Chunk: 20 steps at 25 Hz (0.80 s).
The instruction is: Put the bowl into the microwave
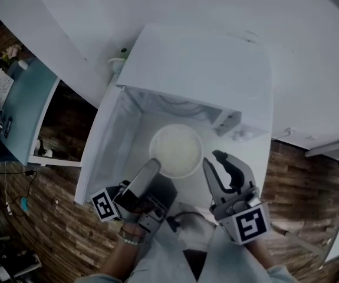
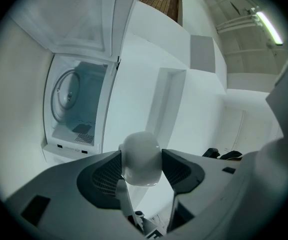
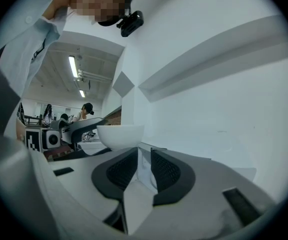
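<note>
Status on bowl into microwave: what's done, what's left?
Done: the microwave has its door swung open. In hand: the left gripper is shut on the bowl, which sits in front of the opening, not inside. The right gripper is slightly open, holding nothing. Left: carry the bowl in, set it on the turntable, release.

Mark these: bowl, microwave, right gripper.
bowl (image 1: pixel 176 151), head view, inside of its basin.
microwave (image 2: pixel 90 104), left gripper view, back wall of the open cavity.
right gripper (image 3: pixel 144 150), right gripper view, midway between its fingertips.
</note>
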Each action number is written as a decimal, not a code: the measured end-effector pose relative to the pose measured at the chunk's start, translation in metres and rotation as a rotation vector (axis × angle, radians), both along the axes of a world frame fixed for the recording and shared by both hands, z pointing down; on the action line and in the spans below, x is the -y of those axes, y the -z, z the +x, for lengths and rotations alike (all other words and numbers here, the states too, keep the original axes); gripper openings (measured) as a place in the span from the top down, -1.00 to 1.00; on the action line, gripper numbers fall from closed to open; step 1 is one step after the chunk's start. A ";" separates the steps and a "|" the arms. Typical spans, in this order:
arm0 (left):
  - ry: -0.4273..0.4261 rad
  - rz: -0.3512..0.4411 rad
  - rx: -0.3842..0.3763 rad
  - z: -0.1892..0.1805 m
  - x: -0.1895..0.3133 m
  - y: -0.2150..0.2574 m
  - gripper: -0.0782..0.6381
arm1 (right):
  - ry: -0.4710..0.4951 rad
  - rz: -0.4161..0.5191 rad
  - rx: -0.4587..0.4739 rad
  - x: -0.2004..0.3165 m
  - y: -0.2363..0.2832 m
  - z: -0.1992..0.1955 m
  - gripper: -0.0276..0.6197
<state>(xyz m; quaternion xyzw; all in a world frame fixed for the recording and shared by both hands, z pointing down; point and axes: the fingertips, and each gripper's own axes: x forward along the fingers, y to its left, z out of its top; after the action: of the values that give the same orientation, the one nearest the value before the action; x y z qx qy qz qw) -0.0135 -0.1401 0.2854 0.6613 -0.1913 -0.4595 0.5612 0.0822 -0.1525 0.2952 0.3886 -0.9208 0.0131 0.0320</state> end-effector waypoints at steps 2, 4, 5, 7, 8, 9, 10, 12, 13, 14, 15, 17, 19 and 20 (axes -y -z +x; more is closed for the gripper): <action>-0.008 -0.007 0.000 -0.002 0.002 -0.003 0.09 | 0.016 0.002 -0.017 -0.001 -0.001 -0.008 0.56; -0.017 -0.015 0.000 -0.004 0.005 -0.006 0.09 | 0.034 0.000 -0.040 -0.003 -0.004 -0.016 0.46; -0.020 -0.018 0.000 -0.005 0.006 -0.008 0.09 | 0.041 -0.002 -0.050 -0.003 -0.006 -0.020 0.41; -0.025 -0.024 -0.003 -0.006 0.008 -0.011 0.09 | 0.044 -0.010 -0.063 -0.004 -0.010 -0.026 0.36; -0.026 -0.028 -0.004 -0.007 0.009 -0.013 0.09 | 0.046 -0.016 -0.066 -0.005 -0.012 -0.028 0.36; -0.027 -0.031 -0.004 -0.008 0.010 -0.014 0.09 | 0.053 -0.022 -0.070 -0.005 -0.014 -0.030 0.32; -0.027 -0.034 -0.004 -0.009 0.011 -0.016 0.09 | 0.062 -0.028 -0.077 -0.006 -0.015 -0.032 0.28; -0.031 -0.040 -0.002 -0.011 0.013 -0.020 0.09 | 0.080 -0.035 -0.087 -0.008 -0.019 -0.037 0.20; -0.033 -0.042 0.000 -0.011 0.014 -0.022 0.09 | 0.086 -0.036 -0.087 -0.009 -0.020 -0.039 0.19; -0.036 -0.045 0.004 -0.011 0.016 -0.024 0.09 | 0.089 -0.038 -0.086 -0.009 -0.021 -0.040 0.19; -0.040 -0.046 0.008 -0.011 0.017 -0.026 0.09 | 0.091 -0.042 -0.088 -0.008 -0.022 -0.042 0.19; -0.048 -0.050 0.015 -0.010 0.019 -0.031 0.09 | 0.092 -0.052 -0.098 -0.007 -0.027 -0.044 0.19; -0.056 -0.055 0.022 -0.010 0.021 -0.034 0.09 | 0.093 -0.064 -0.111 -0.005 -0.032 -0.047 0.14; -0.059 -0.058 0.026 -0.010 0.022 -0.036 0.09 | 0.096 -0.072 -0.115 -0.005 -0.034 -0.048 0.11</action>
<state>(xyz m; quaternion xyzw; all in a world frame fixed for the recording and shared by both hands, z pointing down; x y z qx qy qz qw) -0.0232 -0.1626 0.3214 0.6560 -0.1921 -0.4283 0.5910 0.0339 -0.1478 0.3292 0.3427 -0.9339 0.0222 0.0994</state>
